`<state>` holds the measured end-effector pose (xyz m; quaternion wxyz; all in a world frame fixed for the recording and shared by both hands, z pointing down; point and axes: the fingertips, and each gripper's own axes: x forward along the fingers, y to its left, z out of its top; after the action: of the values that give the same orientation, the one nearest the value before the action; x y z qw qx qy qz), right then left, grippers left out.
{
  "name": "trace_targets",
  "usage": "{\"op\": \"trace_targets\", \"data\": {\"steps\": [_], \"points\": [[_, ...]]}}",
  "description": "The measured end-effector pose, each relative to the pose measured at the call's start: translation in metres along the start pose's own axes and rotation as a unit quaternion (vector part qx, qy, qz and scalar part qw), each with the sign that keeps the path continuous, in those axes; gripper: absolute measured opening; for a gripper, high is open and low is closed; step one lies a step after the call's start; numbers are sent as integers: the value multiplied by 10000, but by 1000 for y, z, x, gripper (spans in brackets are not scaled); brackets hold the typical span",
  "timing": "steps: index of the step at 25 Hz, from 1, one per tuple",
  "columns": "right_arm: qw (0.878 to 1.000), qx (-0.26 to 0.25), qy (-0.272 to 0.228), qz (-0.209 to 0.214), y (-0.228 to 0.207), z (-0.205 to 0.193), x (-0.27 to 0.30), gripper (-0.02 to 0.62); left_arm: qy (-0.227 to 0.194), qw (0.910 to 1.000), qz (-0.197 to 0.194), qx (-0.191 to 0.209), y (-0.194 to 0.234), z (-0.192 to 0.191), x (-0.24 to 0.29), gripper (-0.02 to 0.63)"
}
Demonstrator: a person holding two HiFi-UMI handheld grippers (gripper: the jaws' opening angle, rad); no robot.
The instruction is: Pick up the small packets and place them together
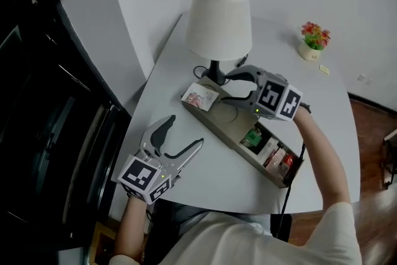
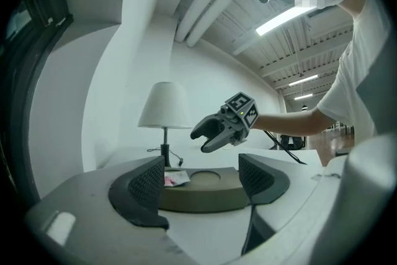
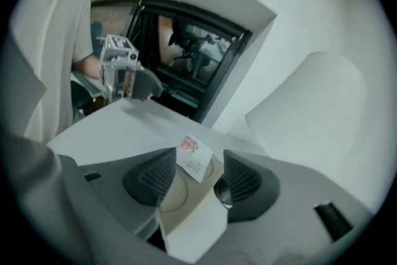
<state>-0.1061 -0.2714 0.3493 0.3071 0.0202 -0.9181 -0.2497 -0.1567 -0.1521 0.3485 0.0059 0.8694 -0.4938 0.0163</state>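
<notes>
white table (image 1: 167, 87) with a curved edge carries a lamp (image 1: 219, 22) toward 12 o'clock and a small flower pot (image 1: 313, 41) at 2 o'clock. a long tan tray (image 1: 228, 125) lies slantwise on it, running from 10 o'clock, beside the lamp's base, to 4 o'clock near the table's edge.

one white packet (image 1: 200, 97) with a pink print lies flat on the tray's 10 o'clock end, just beside the lamp's base. more packets (image 1: 268, 149) stand on edge in the compartments at the tray's 4 o'clock end: a green one, white ones, a red one, close together. the lone packet is well apart from them, with a bare length of tray between.

the right gripper (image 1: 227, 89) hangs over the tray's middle, tilted down and pointing to 9 o'clock at the lone packet. its jaws stand apart with nothing clamped. in the right gripper view the packet (image 3: 193, 157) shows in the gap beyond the pads, lying on the tray, with neither pad pressing it; whether the left pad brushes its edge i cannot tell.

the left gripper (image 1: 186, 131) is at 7 o'clock on the table, near the edge, pointing level toward the tray at 1 o'clock. its jaws are spread wide and empty. in the left gripper view the tray's end (image 2: 205, 195) and the packet (image 2: 175, 178) sit beyond the pads, and the right gripper (image 2: 201, 139) hangs above them in front of the lamp.
</notes>
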Motion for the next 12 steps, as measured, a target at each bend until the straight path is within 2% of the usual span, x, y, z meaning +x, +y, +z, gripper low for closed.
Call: {"op": "trace_targets", "data": {"steps": [2, 3, 5, 8, 12], "points": [[9957, 477, -675, -428, 2, 10, -39, 258, -87, 9999, -48, 13, -6, 6, 6, 360], [9909, 667, -967, -657, 4, 12, -58, 302, -116, 9999, -85, 24, -9, 8, 10, 360], [9806, 872, -1367, -1100, 13, 14, -93, 322, -135, 9997, -191, 51, -18, 11, 19, 360], [9722, 994, -1476, -1525, 36, 4, -128, 322, -96, 9991, -406, 103, -34, 10, 34, 360], [9721, 1077, -1228, -1686, 70, -18, -152, 319, -88, 9977, -658, 128, -54, 11, 50, 360]]}}
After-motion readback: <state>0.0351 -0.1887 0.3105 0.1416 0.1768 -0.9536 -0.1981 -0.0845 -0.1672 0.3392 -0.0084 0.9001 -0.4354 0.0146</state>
